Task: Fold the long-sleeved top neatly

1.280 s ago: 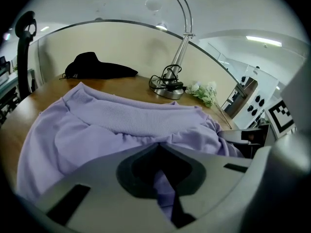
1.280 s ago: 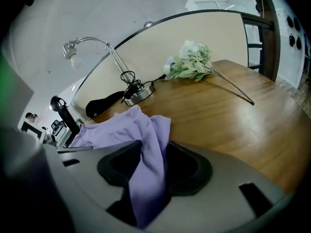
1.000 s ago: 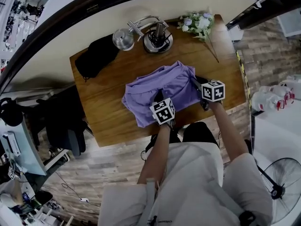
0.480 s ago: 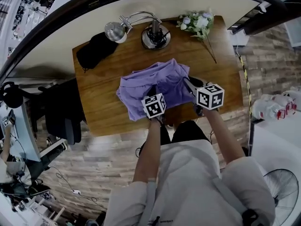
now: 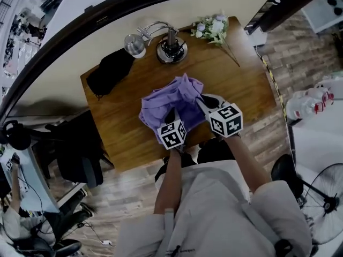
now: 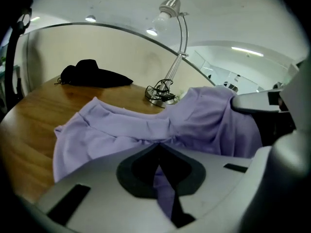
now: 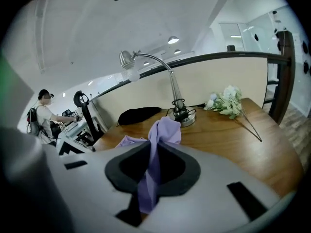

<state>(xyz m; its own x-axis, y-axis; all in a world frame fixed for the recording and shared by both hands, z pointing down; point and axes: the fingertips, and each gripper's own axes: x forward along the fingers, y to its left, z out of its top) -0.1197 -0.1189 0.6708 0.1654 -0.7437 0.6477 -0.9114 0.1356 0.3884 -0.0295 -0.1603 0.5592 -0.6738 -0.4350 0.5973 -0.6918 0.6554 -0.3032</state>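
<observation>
The purple long-sleeved top (image 5: 169, 98) lies bunched on the wooden table (image 5: 246, 84). My left gripper (image 5: 170, 114) is shut on its near edge; in the left gripper view a strip of purple cloth (image 6: 112, 130) runs down between the closed jaws of the left gripper (image 6: 158, 148). My right gripper (image 5: 200, 99) holds the top's right side raised off the table. In the right gripper view a fold of the top (image 7: 165, 127) hangs through the right gripper (image 7: 151, 149), whose jaws have just been closing onto it.
A chrome desk lamp (image 5: 161, 42) stands at the table's far edge, with a black cloth bag (image 5: 110, 71) to its left and a sprig of flowers (image 5: 211, 27) to its right. A dark chair (image 5: 75, 149) sits left of the table, and a fan (image 5: 321, 202) stands right.
Both grippers have risen with the cloth. The right one has carried the top's right side up and leftward, so the top looks narrower and more bunched than before.
</observation>
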